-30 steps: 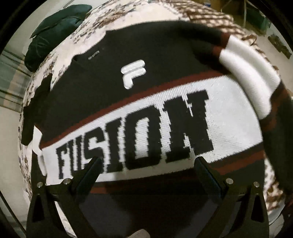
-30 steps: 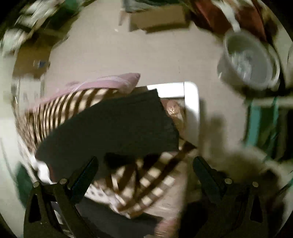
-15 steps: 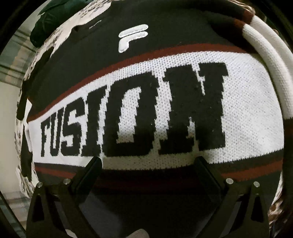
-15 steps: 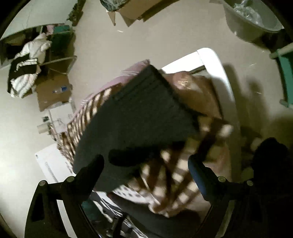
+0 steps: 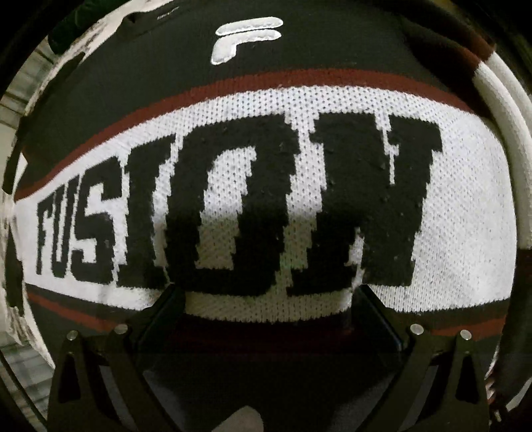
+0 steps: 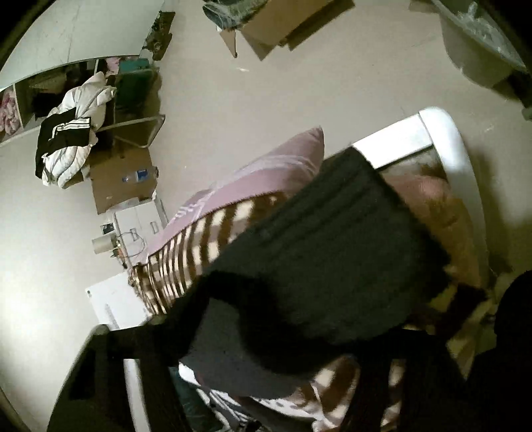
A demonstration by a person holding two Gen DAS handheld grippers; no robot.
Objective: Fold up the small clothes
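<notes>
So, containers first: a grey tub (image 6: 478,43) sits on the floor at the top right of the right wrist view with something clear and crinkly in it, can't tell what. A cardboard box (image 6: 282,23) near the top has dark fabric poking out. An open shelf (image 6: 20,106) on the far left holds pinkish stuff.

Grippers: the left gripper (image 5: 266,292) points straight down at the sweater (image 5: 266,159), which lies flat on a patterned blanket (image 5: 96,40) and fills the view, FUSION band right under the fingers (image 5: 166,299). Jaws spread wide, nothing pinched, tips right at the knit.

The right gripper (image 6: 266,362) is closing, with a dark ribbed part of the sweater (image 6: 316,266) bunched between its fingers (image 6: 99,365). Too blurry to say if the pads press it yet.
</notes>
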